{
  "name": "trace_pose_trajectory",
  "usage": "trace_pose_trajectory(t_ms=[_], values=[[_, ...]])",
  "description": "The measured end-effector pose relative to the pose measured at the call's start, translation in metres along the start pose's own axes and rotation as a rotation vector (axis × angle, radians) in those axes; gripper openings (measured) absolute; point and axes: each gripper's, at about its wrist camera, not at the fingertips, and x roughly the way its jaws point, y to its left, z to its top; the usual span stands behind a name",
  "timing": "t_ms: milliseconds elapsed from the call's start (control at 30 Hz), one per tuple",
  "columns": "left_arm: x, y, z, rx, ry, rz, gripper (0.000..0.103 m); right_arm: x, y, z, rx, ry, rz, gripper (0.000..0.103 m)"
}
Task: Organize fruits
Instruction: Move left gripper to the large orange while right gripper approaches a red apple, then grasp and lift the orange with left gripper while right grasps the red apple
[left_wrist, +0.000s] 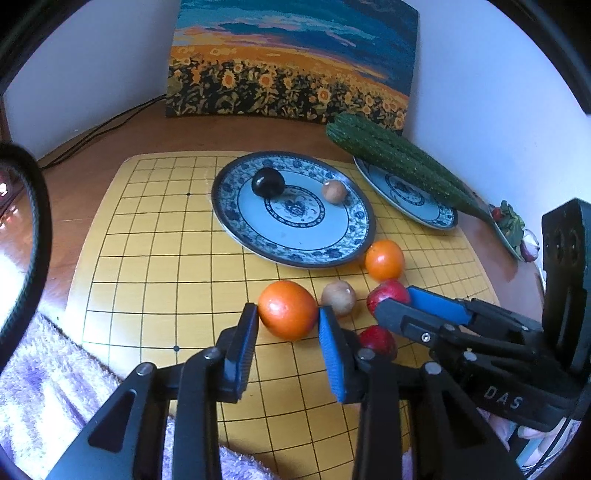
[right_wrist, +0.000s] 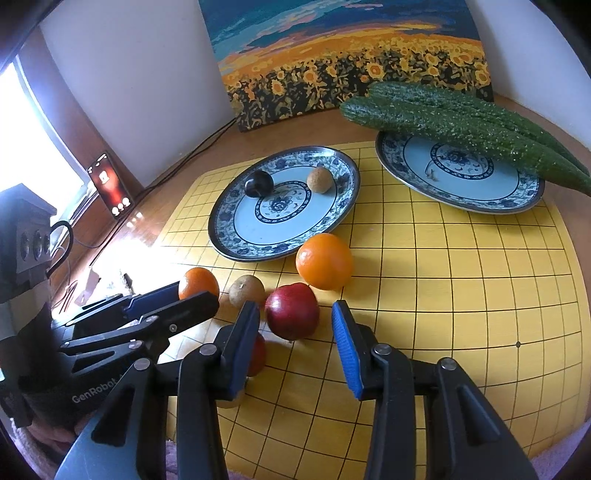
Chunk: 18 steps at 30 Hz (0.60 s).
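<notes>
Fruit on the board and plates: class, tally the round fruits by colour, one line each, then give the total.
Orange: 2, one between the left gripper's fingers, one near the plate.
Red: 2, one ahead of the right gripper, one partly hidden.
Brown: 2.
Dark, near black: 1.
Total: 7

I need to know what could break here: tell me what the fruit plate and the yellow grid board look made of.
Fruit plate: looks like glazed ceramic or porcelain, given its glossy surface, blue floral print and dark rim; melamine can't be ruled out. Yellow grid board: probably wood or laminate, with a smooth satin finish, printed black lines and rounded corners.
</notes>
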Motion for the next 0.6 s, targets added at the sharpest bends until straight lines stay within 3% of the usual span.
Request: trace_pose_trajectory(t_ms=[200,600], values=[[-0.0028,0.0029,-0.0013,-0.009,-0.004,0.007,0.035,0.0035,0.0016,0.0011,0.002,0.006,-0.004,0.034],[-0.0087,0.0031,0.0001,-0.013,-0.018,0.006,0.035,-0.0061,-0.0035,-0.0003,0.026,-0.017,0.001,0.033]])
